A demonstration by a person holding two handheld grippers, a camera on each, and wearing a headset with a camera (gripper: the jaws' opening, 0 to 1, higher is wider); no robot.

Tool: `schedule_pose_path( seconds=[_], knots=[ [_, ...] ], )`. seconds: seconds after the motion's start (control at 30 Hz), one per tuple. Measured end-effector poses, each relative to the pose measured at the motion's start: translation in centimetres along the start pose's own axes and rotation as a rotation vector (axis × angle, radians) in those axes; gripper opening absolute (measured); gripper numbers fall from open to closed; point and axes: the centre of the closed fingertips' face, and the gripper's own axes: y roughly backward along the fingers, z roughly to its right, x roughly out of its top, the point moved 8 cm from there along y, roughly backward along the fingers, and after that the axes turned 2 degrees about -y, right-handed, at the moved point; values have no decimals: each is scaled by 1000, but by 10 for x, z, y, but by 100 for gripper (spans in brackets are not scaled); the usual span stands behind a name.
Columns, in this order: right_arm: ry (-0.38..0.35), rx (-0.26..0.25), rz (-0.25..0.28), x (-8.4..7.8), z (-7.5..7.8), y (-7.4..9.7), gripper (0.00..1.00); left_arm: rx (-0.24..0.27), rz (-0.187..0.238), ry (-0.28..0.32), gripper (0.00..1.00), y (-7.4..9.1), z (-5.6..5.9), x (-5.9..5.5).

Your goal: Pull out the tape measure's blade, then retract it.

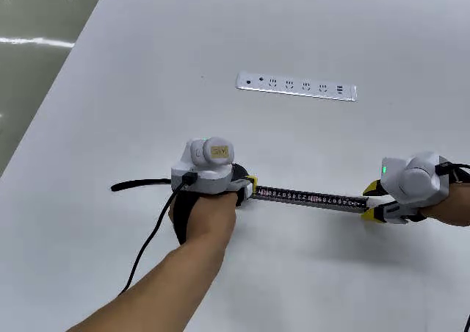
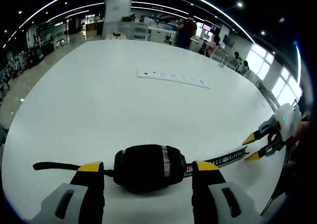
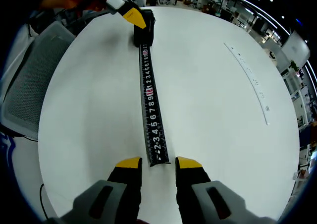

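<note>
Pull-out looks done: the blade (image 3: pixel 150 95) lies flat on the table (image 1: pixel 147 89), well out of the tape measure (image 2: pixel 146 170). Retract is still to do.

Left gripper (image 2: pixel 148 165) is clamped on the tape measure's black body. Right gripper (image 3: pixel 159 163) has its jaws apart, straddling the blade tip without touching it.

The right gripper view shows that gap and the numbers on the blade. The left gripper view shows the strap (image 2: pixel 52 165) trailing off the body. The head view shows the power strip (image 1: pixel 296 86), well apart.
</note>
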Motion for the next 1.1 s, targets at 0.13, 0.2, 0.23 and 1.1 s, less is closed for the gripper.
schedule_pose_path(
  seconds=[0.13, 0.2, 0.23, 1.1],
  knots=[
    [4, 7, -1, -1, 2, -2, 24, -2, -3, 3, 69, -3, 0, 0],
    [2, 9, -2, -1, 3, -3, 25, -3, -2, 3, 69, -4, 1, 1],
    [3, 11, -4, -2, 3, -3, 24, -3, -2, 3, 69, -4, 0, 1],
    [30, 68, -16, -1, 7, -7, 15, -14, -16, 2, 62, -10, 2, 1]
  ],
)
